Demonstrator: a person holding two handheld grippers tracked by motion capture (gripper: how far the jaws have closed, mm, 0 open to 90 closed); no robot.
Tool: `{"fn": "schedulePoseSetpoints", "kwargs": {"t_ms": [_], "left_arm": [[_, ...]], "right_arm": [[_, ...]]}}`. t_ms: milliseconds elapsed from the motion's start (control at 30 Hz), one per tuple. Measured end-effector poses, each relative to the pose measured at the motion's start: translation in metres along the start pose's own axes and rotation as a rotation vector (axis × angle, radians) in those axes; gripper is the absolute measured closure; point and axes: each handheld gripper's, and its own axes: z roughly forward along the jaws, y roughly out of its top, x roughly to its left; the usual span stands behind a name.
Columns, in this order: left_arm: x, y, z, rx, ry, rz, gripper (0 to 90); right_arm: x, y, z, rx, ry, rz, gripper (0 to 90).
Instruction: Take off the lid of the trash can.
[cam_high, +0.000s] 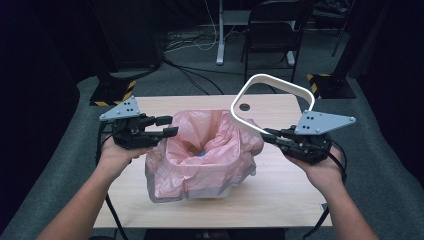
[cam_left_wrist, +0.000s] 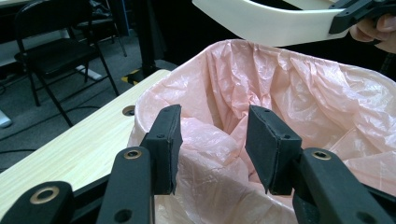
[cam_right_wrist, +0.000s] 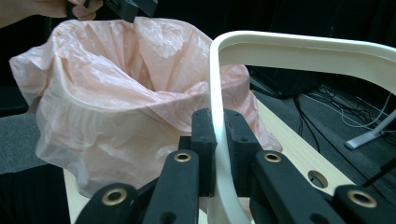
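A small bin lined with a pink plastic bag (cam_high: 200, 155) stands mid-table, the bag draped loosely over its rim. My right gripper (cam_high: 269, 135) is shut on a white rounded-rectangle ring (cam_high: 272, 102), holding it tilted in the air at the bin's right, above the table's back edge. In the right gripper view the ring (cam_right_wrist: 299, 51) rises from between the closed jaws, with the bag (cam_right_wrist: 121, 93) to its left. My left gripper (cam_high: 167, 126) is open at the bag's left rim. In the left gripper view its jaws straddle the bag's edge (cam_left_wrist: 215, 135) without pinching it; the ring (cam_left_wrist: 271, 21) hangs above.
The wooden table (cam_high: 125, 185) has a round cable hole (cam_high: 244, 107) near its back edge. Behind the table stand a black folding chair (cam_high: 272, 30), a desk leg (cam_high: 220, 35) and striped stand bases (cam_high: 112, 92) on grey carpet with cables.
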Motion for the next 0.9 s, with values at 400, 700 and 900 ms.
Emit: {"fn": "schedulePoseSetpoints", "kwargs": {"t_ms": [400,700,900], "left_arm": [[0.000,-0.002,0.001,0.002,-0.001,-0.002,54.9],[0.000,-0.003,0.002,-0.003,-0.002,-0.003,54.9],[-0.001,-0.004,0.002,-0.004,-0.001,-0.003,54.9]], "right_arm": [[-0.010,-0.019,-0.003,-0.016,-0.058,0.046,83.8],[-0.016,-0.034,-0.003,-0.001,-0.106,0.071,83.7],[-0.018,-0.048,0.001,0.015,-0.126,0.089,83.7]]}}
